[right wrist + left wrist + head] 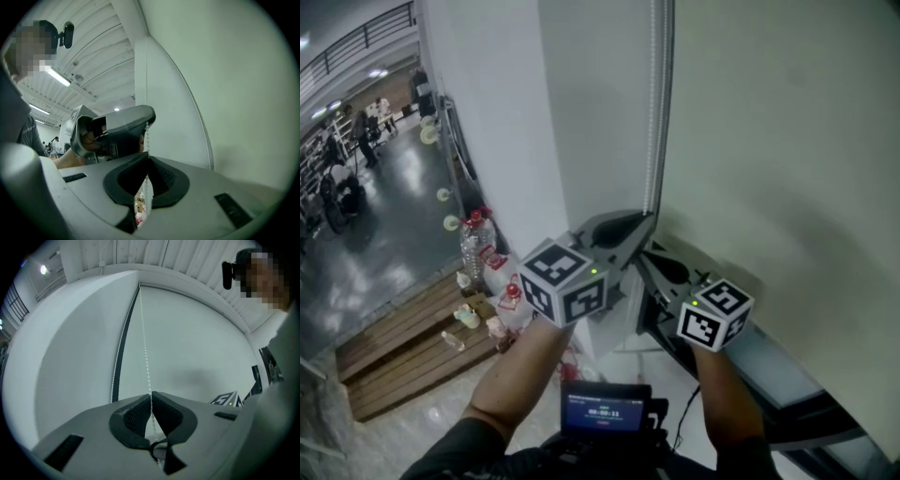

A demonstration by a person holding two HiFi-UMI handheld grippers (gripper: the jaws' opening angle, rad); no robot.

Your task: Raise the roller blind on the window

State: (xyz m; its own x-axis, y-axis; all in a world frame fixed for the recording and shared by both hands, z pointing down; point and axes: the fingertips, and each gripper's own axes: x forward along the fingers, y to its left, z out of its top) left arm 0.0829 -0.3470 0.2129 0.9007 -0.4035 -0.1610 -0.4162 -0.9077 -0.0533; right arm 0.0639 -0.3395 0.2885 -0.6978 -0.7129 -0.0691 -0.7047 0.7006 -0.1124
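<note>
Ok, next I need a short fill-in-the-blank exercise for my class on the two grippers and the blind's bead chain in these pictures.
1. The thin white bead chain is clamped by ____ of the grippers.
2. Of the left gripper and the right gripper, the ____ one grips the chain higher up.
3. Each gripper's black-and-white marker cube shows a small ____ light.

Missing words: both; left; green.
</note>
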